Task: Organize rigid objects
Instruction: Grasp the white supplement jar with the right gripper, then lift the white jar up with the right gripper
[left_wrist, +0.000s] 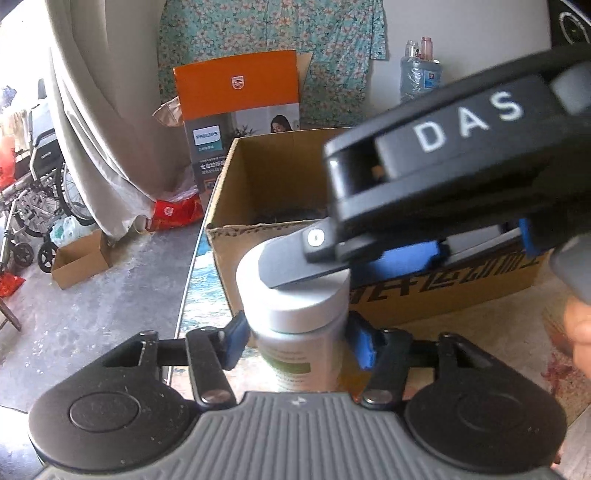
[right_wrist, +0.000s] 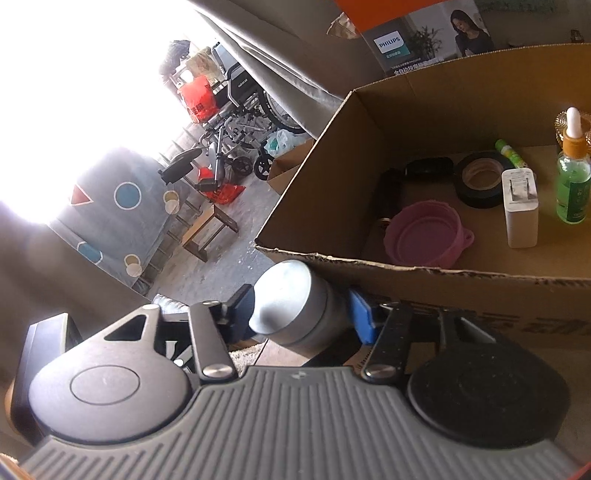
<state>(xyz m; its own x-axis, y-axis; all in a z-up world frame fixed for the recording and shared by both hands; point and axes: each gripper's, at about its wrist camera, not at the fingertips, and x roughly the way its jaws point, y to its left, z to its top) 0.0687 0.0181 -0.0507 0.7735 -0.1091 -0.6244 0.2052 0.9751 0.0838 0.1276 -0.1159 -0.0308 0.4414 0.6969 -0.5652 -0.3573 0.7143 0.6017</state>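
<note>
Both grippers, left gripper (left_wrist: 295, 341) and right gripper (right_wrist: 295, 314), clamp one white-capped bottle (left_wrist: 295, 314); cardboard box (right_wrist: 424, 267) at twelve o'clock already holds several items, bottle remains outside.

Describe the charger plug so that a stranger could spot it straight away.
Find the open cardboard box. Inside, the charger plug stands upright between a roll of black tape and a green dropper bottle. It alone is a white block with metal prongs.

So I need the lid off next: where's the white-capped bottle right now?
The white-capped bottle stands low in the centre of both wrist views, just outside the cardboard box's near wall, between the left hand-held gripper's blue pads.
</note>
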